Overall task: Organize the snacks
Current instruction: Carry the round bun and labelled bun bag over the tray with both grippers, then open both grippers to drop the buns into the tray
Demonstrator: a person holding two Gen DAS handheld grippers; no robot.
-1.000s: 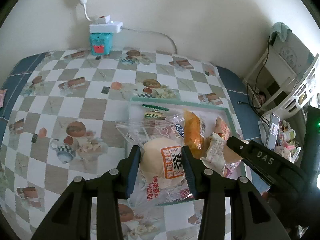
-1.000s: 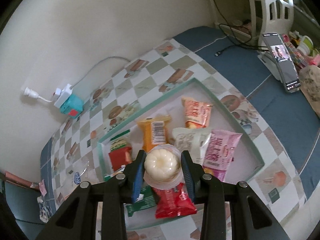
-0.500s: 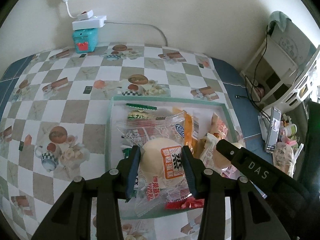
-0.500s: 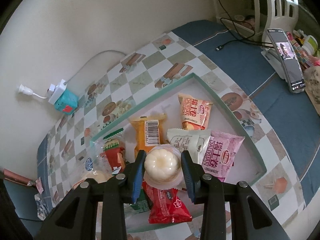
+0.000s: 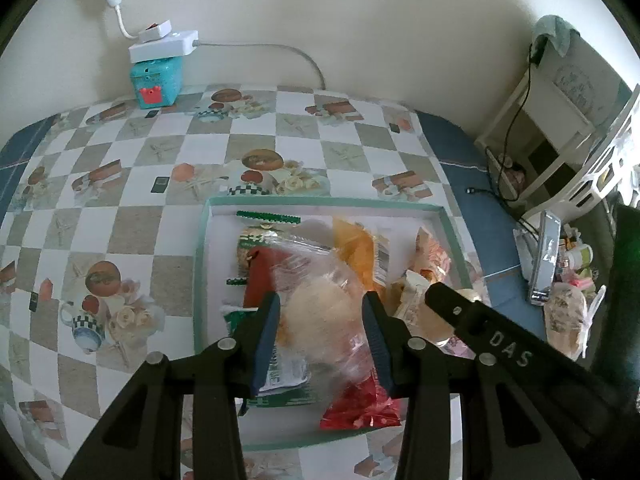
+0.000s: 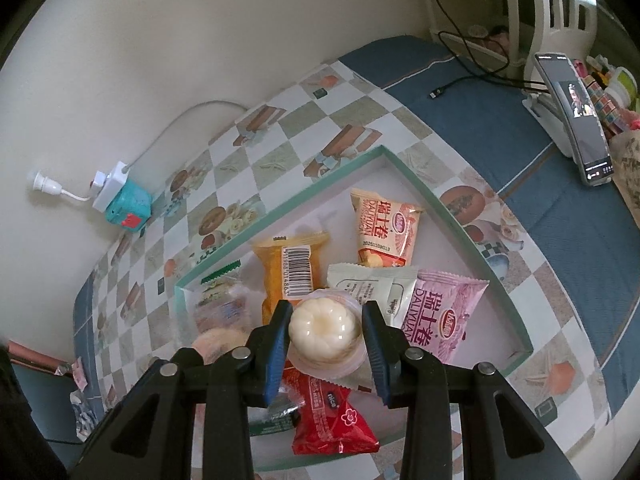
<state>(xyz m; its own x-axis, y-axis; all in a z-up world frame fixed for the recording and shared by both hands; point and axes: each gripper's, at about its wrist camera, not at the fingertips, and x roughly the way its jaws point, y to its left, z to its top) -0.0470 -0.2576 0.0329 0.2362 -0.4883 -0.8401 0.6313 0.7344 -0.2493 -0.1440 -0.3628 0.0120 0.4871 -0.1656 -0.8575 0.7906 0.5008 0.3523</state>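
A shallow green-rimmed tray (image 5: 320,201) (image 6: 460,232) lies on the checked tablecloth and holds several snack packets: orange (image 6: 288,272), peach (image 6: 384,232), pink (image 6: 440,316), white (image 6: 368,284), red (image 6: 332,416) and green (image 5: 256,236). My left gripper (image 5: 320,316) is shut on a round bun in a clear wrapper (image 5: 320,312), blurred, just above the tray's near left part. The bun (image 6: 218,342) also shows in the right wrist view. My right gripper (image 6: 326,328) is shut on a white pudding cup (image 6: 324,328) above the tray's near side. Its black finger (image 5: 500,344) shows beside the bun.
A teal box with a white power strip (image 5: 156,84) stands against the back wall. To the right, past the tablecloth, is blue cloth with a cable (image 6: 460,80), a phone on a stand (image 6: 576,116), small items and a white plastic chair (image 6: 560,4).
My left gripper has carried the bun from the tray's left edge to over the tray. The wrapper has turned, so its label no longer faces me. The right gripper and cup stay put.
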